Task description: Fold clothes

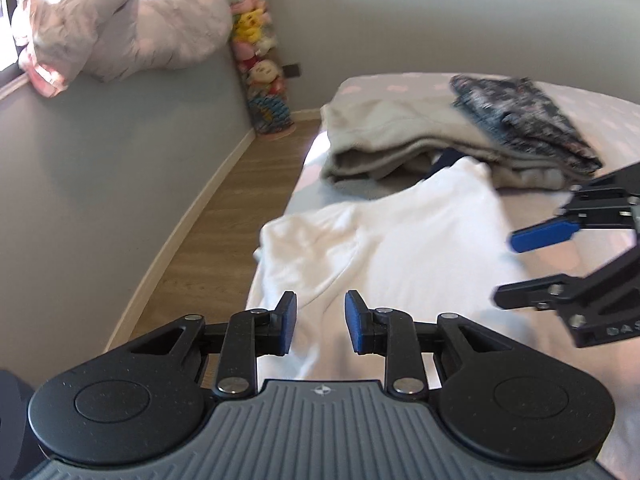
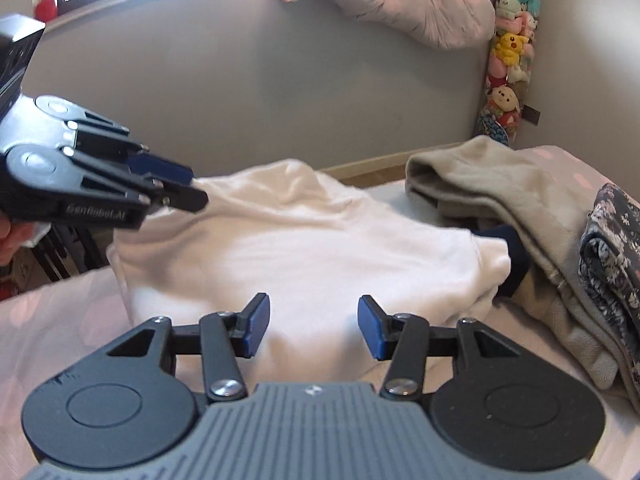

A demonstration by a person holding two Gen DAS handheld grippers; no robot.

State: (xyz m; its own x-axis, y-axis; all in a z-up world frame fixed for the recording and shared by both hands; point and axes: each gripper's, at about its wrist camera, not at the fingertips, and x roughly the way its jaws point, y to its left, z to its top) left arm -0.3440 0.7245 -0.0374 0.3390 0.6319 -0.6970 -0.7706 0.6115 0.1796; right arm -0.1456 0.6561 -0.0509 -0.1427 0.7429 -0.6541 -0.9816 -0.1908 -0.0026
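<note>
Here, garment: white top [image 2: 304, 240] lying flat on the bed [image 2: 52, 312], long axis running left to right, one end against the grey folded clothes [image 2: 500, 192].
Left gripper [image 1: 320, 320]: jaws parted, empty, above the top's near-left edge.
Right gripper [image 2: 312, 324]: jaws apart, empty, over the near edge.
Far right: patterned folded garment [image 2: 612, 256].

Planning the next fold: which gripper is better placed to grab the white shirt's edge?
Probably the left gripper: it sits open at the white shirt's raised edge, while the right gripper, also open, is over the shirt's middle.
</note>
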